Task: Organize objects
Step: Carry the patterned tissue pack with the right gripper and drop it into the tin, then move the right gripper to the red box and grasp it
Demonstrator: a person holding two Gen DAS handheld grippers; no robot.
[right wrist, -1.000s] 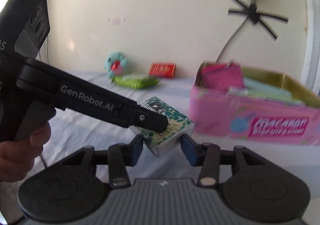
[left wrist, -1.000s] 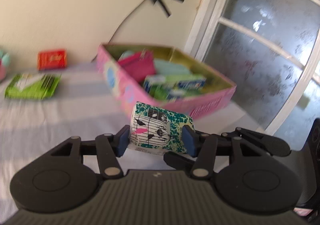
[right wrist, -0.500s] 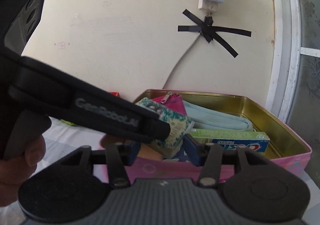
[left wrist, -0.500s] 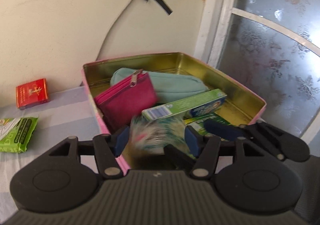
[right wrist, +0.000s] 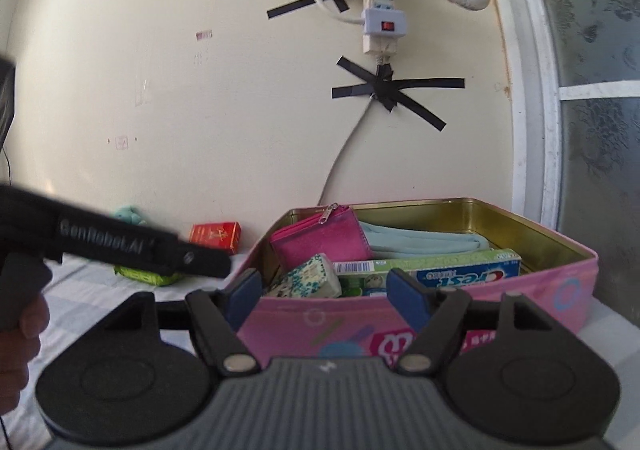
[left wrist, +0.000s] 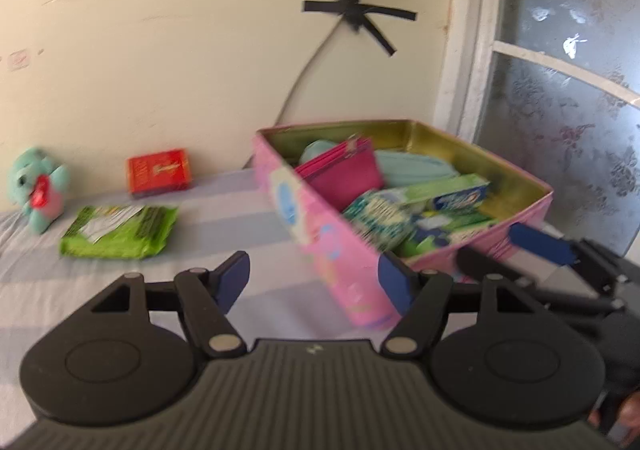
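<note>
the patterned tissue pack lies inside the pink tin, wedged against the pink pouch and toothpaste box. both the left gripper and right gripper are opening with nothing between the fingers, apparently letting go.

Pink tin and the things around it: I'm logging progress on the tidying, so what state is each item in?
Pink tin: lidless, partly filled.
Patterned tissue pack: inside the tin, tilted.
Toothpaste box: inside, lying flat.
Pink pouch: inside, zipped.
Green wipes pack: outside, flat.
Red box: outside.
Left gripper: opening, empty.
Right gripper: opening, empty.
</note>
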